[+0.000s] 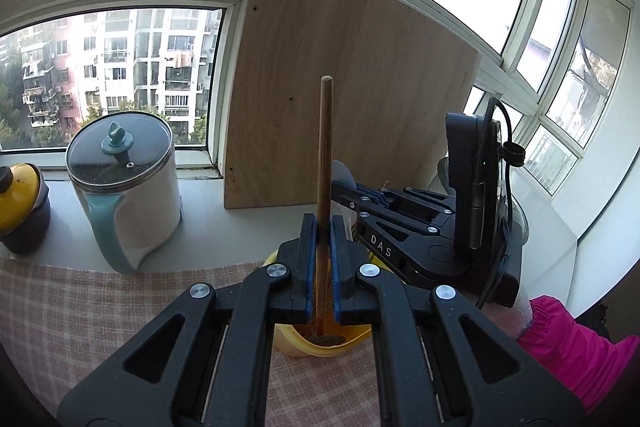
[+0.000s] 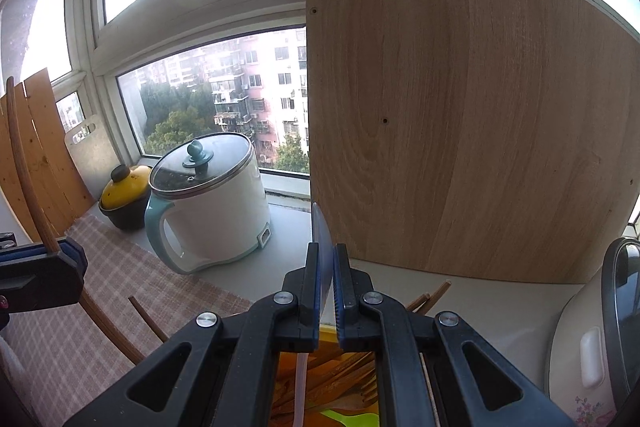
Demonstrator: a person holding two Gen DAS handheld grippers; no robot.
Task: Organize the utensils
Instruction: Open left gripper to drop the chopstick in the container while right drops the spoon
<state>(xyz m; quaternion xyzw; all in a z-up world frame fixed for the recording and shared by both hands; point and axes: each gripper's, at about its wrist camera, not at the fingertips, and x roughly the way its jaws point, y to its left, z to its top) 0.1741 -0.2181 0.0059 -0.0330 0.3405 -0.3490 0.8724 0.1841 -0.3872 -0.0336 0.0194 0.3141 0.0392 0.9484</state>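
Note:
My left gripper [image 1: 324,227] is shut on a brown wooden utensil [image 1: 325,147] that stands upright. Its rounded lower end reaches into a yellow container [image 1: 320,349] right under the fingers. To the right, my right gripper [image 1: 340,187] reaches in beside it, a pink sleeve [image 1: 576,343] behind it. In the right wrist view my right gripper [image 2: 327,255] is shut on a thin translucent grey utensil [image 2: 320,227] held edge-on over the yellow container [image 2: 326,327], which holds several wooden utensils [image 2: 336,375]. My left gripper [image 2: 60,251] shows at the left edge with its wooden utensil [image 2: 24,167].
A white electric pot [image 1: 128,195] with a teal handle and a yellow-lidded dark pot [image 1: 20,203] stand on the sill. A large wooden board [image 1: 340,87] leans on the window. A rice cooker [image 2: 592,347] stands close on the right. A checked cloth [image 1: 80,327] covers the table.

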